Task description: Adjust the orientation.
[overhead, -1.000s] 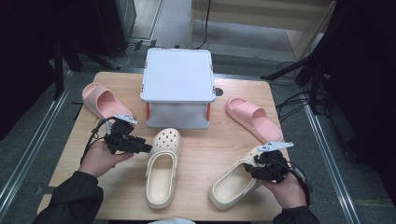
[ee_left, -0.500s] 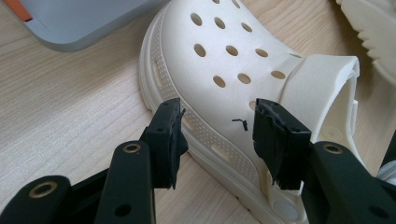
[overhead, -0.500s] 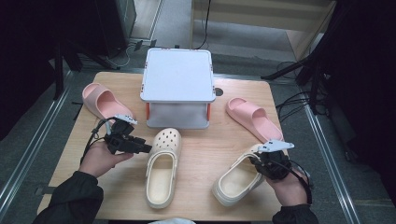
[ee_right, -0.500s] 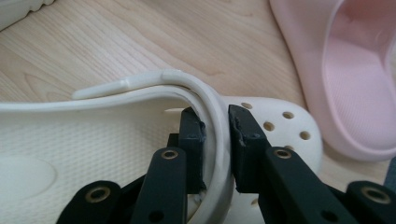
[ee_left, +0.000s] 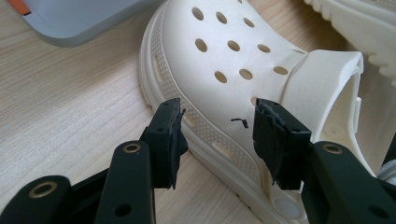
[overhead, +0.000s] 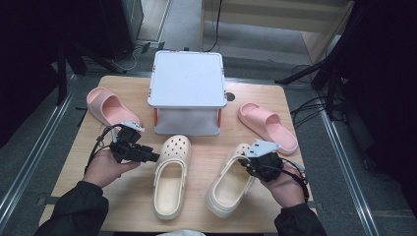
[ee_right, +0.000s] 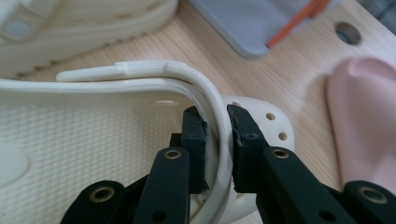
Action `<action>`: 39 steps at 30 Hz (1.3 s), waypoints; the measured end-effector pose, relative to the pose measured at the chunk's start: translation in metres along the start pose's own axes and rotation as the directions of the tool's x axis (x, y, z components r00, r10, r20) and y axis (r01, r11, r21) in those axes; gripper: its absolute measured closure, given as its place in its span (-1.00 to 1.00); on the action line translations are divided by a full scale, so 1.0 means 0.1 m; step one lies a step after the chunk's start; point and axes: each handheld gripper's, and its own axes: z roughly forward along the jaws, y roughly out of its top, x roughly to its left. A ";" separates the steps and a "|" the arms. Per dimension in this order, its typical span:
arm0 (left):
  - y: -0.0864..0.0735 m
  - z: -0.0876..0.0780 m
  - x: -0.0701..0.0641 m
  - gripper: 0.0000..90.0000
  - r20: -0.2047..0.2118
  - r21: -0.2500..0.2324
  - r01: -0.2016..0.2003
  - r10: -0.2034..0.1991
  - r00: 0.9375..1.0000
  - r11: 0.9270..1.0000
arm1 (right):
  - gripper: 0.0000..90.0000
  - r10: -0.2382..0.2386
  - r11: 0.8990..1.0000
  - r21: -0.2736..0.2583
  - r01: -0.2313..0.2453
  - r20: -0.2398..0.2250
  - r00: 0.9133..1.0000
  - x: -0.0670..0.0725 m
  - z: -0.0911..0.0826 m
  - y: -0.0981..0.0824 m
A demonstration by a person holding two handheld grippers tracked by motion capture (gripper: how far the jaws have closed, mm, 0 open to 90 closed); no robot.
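Cream clog (overhead: 231,182) sits clamped at its rim in the right tool (overhead: 250,166), whose jaws just closed. Left tool (overhead: 153,156) stands apart beside the other clog (overhead: 170,174). Both clogs are empty, with no writing to read.

I work in what looks like a lab or test room, not a home. My wooden table (overhead: 123,196) sits in a metal rail frame (overhead: 29,162) on grey floor; loose cables (overhead: 310,105) trail around black stands (overhead: 334,73), dark equipment surrounds me, and a grey box-like stand (overhead: 187,78) sits on the tabletop.
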 end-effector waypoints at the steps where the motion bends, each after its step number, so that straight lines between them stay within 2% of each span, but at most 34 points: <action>1: 0.00 0.00 0.00 0.15 0.001 0.000 0.000 0.000 1.000 1.000 | 0.76 -0.010 1.000 -0.009 0.010 -0.020 1.000 0.01 0.03 0.05; 3: -0.01 0.00 0.00 0.15 0.001 0.002 0.003 -0.003 1.000 1.000 | 0.76 -0.014 1.000 -0.025 0.013 -0.049 0.999 0.05 0.09 0.15; 5: -0.01 0.00 0.01 0.15 0.001 0.004 0.007 -0.007 1.000 1.000 | 0.76 -0.045 0.998 -0.046 0.042 -0.077 0.996 0.09 0.17 0.24; 7: -0.03 0.00 0.01 0.15 0.001 0.006 0.006 -0.006 1.000 1.000 | 0.75 -0.086 0.995 -0.061 0.079 -0.106 0.991 0.13 0.25 0.32; 8: -0.03 0.00 0.01 0.15 0.002 0.007 0.005 -0.005 1.000 1.000 | 0.75 -0.118 0.991 -0.069 0.110 -0.125 0.985 0.17 0.31 0.36; 9: -0.04 0.00 0.01 0.15 0.000 0.008 0.006 -0.006 1.000 1.000 | 0.75 -0.119 0.991 -0.068 0.111 -0.132 0.984 0.18 0.32 0.37; 12: -0.06 -0.01 0.01 0.15 0.001 0.013 0.013 -0.013 1.000 1.000 | 0.75 -0.173 0.983 -0.079 0.164 -0.140 0.975 0.25 0.41 0.43; 15: -0.08 0.00 0.01 0.15 -0.002 0.017 0.022 -0.022 1.000 1.000 | 0.71 -0.190 0.981 -0.072 0.179 -0.177 0.966 0.30 0.47 0.45; 19: -0.10 0.00 0.01 0.15 -0.003 0.022 0.026 -0.026 1.000 0.999 | 0.65 -0.178 0.983 -0.081 0.163 -0.238 0.955 0.34 0.51 0.40; 23: -0.11 0.01 0.01 0.15 -0.004 0.026 0.029 -0.029 1.000 0.999 | 0.59 -0.167 0.985 -0.094 0.147 -0.256 0.952 0.36 0.53 0.35; 26: -0.11 0.04 0.01 0.15 -0.002 0.028 0.026 -0.026 1.000 0.999 | 0.49 -0.133 0.988 -0.108 0.107 -0.275 0.952 0.34 0.53 0.31; 30: -0.10 0.05 0.00 0.15 0.001 0.035 0.027 -0.027 1.000 0.999 | 0.33 -0.097 0.994 -0.081 0.076 -0.311 0.946 0.35 0.53 0.29; 31: -0.10 0.05 0.01 0.15 0.001 0.034 0.027 -0.027 1.000 0.999 | 0.33 -0.100 0.993 -0.087 0.077 -0.301 0.948 0.35 0.53 0.28; 35: -0.11 0.05 0.01 0.15 0.000 0.024 0.029 -0.029 1.000 0.999 | 0.26 -0.050 0.997 -0.068 0.030 -0.313 0.948 0.33 0.47 0.26; 37: -0.11 0.03 0.02 0.15 0.000 0.023 0.028 -0.028 1.000 0.999 | 0.22 -0.018 0.998 -0.066 -0.002 -0.311 0.950 0.30 0.39 0.23; 39: -0.13 0.02 0.03 0.15 0.001 0.015 0.035 -0.035 0.999 0.999 | 0.21 0.008 0.995 -0.090 -0.038 -0.311 0.951 0.27 0.28 0.18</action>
